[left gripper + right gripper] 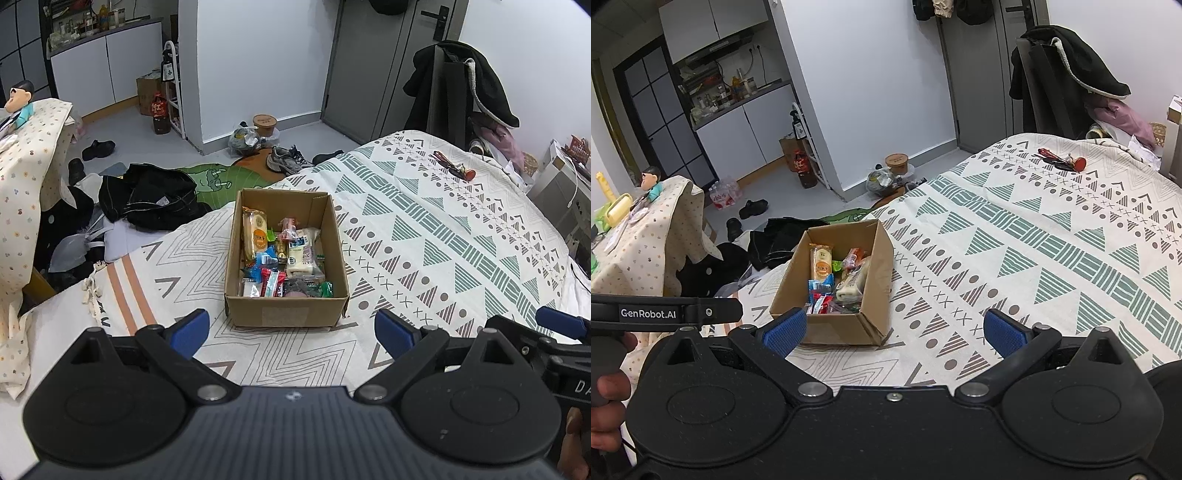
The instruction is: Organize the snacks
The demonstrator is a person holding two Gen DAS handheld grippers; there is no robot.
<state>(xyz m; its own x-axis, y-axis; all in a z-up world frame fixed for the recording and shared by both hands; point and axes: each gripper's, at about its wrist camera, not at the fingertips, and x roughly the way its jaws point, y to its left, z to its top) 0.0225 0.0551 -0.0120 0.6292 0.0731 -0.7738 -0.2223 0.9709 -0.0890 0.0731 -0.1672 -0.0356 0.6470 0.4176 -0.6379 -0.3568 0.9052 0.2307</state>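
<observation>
A: Item one, cardboard box (286, 310). Location: on the patterned bedspread (443, 236), at 12 o'clock from the left gripper (291, 334), close ahead. From the right gripper (905, 334) it lies at about 11 o'clock. Contents?

B: Snacks (280, 258), loose, mixed, piled across the box floor. Noted: one long orange-and-yellow packet (254, 236) leaning along the wall at 9 o'clock, one white packet (302, 254) at centre, small red, blue and green wrappers at the near end. No snack visible on the bedspread outside the box.

A: Tool state?

B: Both grippers: fingers spread wide, nothing between them. Both held back from the box, neither touching it.

A: Hazards, as judged?

B: First, the bedding is soft; pressing down on a box wall likely tips it or caves the thin card. Second, the wrappers are slick and overlapping; a pinch on one probably drags or flicks out its neighbours. Third, the box sits near the bed's edge at 10 o'clock, above the cluttered floor; a push that way may send it over.
</observation>
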